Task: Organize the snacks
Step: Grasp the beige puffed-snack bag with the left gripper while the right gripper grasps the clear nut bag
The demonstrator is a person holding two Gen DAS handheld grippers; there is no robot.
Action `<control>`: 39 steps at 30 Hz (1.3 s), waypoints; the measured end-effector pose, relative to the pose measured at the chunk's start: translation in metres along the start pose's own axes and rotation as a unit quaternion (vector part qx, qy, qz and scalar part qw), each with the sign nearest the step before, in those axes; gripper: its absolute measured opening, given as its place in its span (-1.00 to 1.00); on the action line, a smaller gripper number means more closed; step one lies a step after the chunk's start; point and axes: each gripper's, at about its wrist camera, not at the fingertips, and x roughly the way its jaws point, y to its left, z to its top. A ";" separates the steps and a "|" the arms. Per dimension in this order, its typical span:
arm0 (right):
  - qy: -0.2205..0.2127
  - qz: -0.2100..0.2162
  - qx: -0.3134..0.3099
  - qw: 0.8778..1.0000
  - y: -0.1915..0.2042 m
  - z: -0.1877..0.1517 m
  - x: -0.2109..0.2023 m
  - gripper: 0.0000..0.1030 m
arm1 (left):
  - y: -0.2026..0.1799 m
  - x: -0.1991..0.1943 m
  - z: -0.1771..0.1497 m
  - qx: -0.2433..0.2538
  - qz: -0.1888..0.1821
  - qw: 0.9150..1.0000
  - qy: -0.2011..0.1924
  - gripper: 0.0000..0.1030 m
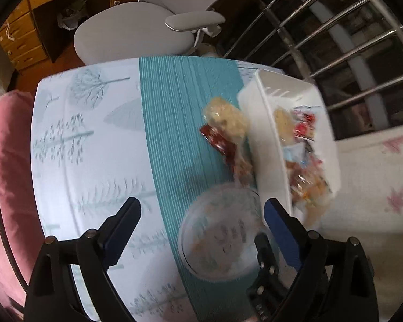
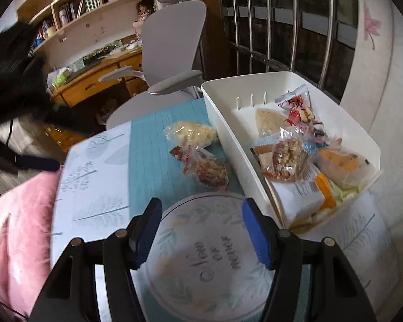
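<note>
Most snacks already lie in the white basket (image 2: pixel 223 123), but two packets remain on the teal runner (image 2: pixel 153 158) just beside its wall: a pale cracker packet (image 2: pixel 192 132) and a red-brown nut bar packet (image 2: pixel 208 170) nearer the round plate (image 2: pixel 201 255). The left gripper (image 1: pixel 201 228) hangs wide open and empty; the right gripper (image 2: pixel 201 230) stands part open over the plate, gripping nothing. Next, I judge, one claw must reach past the plate and close on a packet
</note>
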 end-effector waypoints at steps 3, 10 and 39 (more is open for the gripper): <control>-0.009 -0.038 -0.023 0.999 0.009 0.001 0.017 0.20 | -0.006 0.027 0.029 0.000 0.018 0.999 0.027 0.82; 0.000 -0.058 -0.051 0.997 0.025 -0.005 0.058 0.20 | -0.013 0.082 0.087 0.009 0.024 0.998 0.057 0.82; -0.017 -0.109 -0.098 0.989 0.039 0.003 0.133 0.06 | -0.014 0.190 0.132 -0.035 -0.131 0.987 0.088 0.03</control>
